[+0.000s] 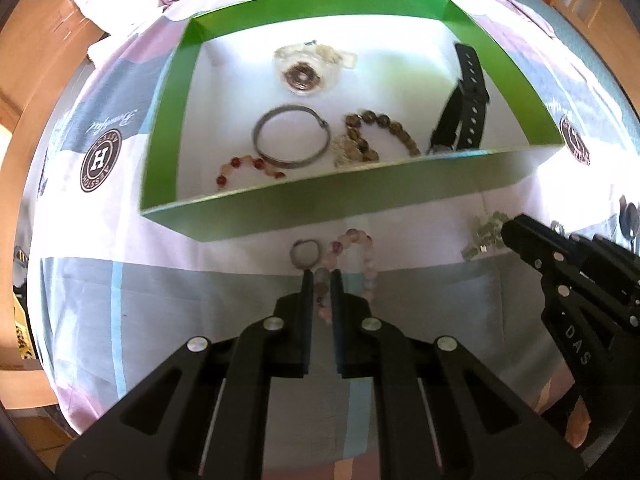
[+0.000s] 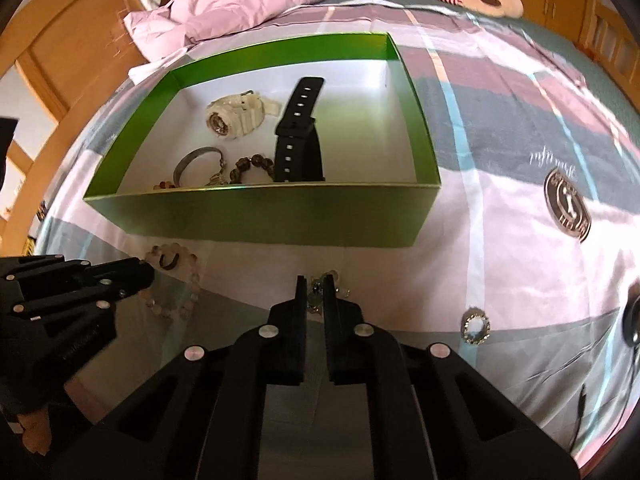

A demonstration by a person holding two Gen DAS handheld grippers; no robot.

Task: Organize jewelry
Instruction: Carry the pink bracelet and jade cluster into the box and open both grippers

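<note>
Status: roughly two thirds done, judging by what's lying where.

In the green box (image 1: pixel 224 216), ahead of both grippers: white watch (image 1: pixel 306 66), black watch (image 1: pixel 464 100), metal bangle (image 1: pixel 292 138), brown bead bracelet (image 1: pixel 380 132), red bead bracelet (image 1: pixel 248 168) against the near wall. Those look sorted.

Not yet in, lying on the bed (image 2: pixel 500 220) short of the box's near wall:
- pink bead bracelet (image 1: pixel 360 256), with a small ring (image 1: pixel 306 252) just left of it, at the left gripper (image 1: pixel 321 280) tips. Fingers are nearly closed with beads of that bracelet between them; looks like a grasp on it, though it's not lifted.
- a pale green beaded piece (image 2: pixel 316 294) at the right gripper (image 2: pixel 311 280) tips. Fingers narrow, beads sit in the gap; reads as clamped on it, contact itself isn't clear.
- a rhinestone ring (image 2: pixel 476 326) to the right of the right gripper, well apart from the box.

So three or four items left, two of them probably in hand.

Hard to see:
- the near box wall hides part of the floor, so the red bracelet is cut off and smaller bits could be behind it.
- the green piece is mostly covered by the fingers; bracelet or earrings, can't tell.
- a dark round object (image 2: pixel 634 316) at the far right edge is cropped, unidentified.
- the left view is motion-blurred around the watches.
</note>
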